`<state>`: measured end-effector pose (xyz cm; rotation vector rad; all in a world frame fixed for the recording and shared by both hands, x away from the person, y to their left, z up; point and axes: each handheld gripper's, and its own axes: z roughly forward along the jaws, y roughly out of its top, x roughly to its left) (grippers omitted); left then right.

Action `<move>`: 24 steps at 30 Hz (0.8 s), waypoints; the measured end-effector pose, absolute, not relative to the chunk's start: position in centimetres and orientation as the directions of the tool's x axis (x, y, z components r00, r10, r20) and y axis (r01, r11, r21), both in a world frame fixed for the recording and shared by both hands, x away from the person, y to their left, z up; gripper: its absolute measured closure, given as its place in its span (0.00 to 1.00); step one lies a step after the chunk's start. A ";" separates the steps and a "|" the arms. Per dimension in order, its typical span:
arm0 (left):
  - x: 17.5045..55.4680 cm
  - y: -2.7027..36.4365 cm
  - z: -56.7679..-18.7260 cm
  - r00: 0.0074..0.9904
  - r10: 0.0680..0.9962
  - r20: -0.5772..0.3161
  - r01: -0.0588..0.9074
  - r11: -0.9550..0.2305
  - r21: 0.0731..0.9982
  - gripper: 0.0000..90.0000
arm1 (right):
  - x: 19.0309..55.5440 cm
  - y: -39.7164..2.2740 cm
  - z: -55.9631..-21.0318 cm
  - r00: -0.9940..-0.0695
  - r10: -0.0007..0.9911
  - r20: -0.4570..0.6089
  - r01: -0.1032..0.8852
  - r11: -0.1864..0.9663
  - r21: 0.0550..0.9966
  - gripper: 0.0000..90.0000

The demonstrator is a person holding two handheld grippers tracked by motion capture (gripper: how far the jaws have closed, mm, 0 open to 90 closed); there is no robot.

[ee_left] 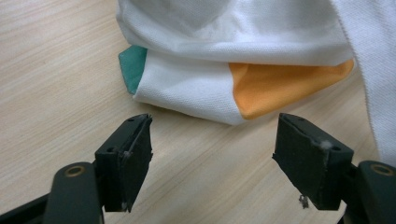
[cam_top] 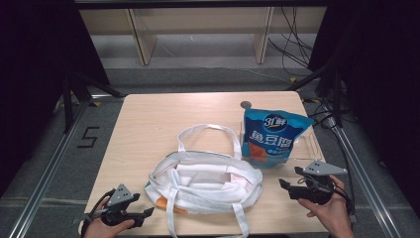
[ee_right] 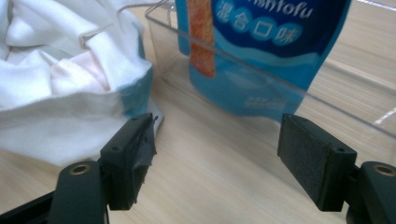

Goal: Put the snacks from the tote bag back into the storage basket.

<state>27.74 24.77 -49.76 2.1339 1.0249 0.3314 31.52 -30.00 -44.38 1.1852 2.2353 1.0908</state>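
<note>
Here the white cloth bag (cam_top: 205, 182) lies slumped and open-mouthed near the front middle of the table (cam_top: 148, 124), and everything else is best placed from it. Just behind its right shoulder a blue snack pouch (cam_top: 272, 136) stands in a clear plastic tray (cam_top: 313, 145). The left gripper (cam_top: 141, 214) sits off the bag's front left corner, jaws spread wide with nothing between them, facing the green and orange patches at the bag's bottom edge. The right gripper (cam_top: 285, 188) waits beside the bag's right end, also spread and empty, with the pouch just beyond it. The bag looks light, limp and wrinkled, so it will sag and fold wherever it is lifted; a pinch on a thick hem at the mouth or on one of the straps (cam_top: 210, 130) should hold better than on loose cloth. The pouch seems puffy, light and slick-skinned, likely best gripped by its flat sealed top edge rather than its belly.
</note>
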 end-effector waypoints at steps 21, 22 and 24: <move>27.8 24.7 -49.9 0.637 0.767 -0.076 0.570 -0.403 0.716 0.30 | 28.8 -30.1 -47.7 -0.561 0.825 0.071 0.578 0.328 0.747 0.31; 27.8 24.9 -49.8 0.651 0.757 -0.059 0.560 -0.426 0.711 0.30 | 28.4 -30.3 -47.9 -0.550 0.831 0.080 0.599 0.326 0.732 0.31; 27.8 24.9 -49.9 0.648 0.759 -0.065 0.558 -0.415 0.718 0.30 | 28.3 -30.7 -48.2 -0.574 0.817 0.061 0.574 0.348 0.741 0.31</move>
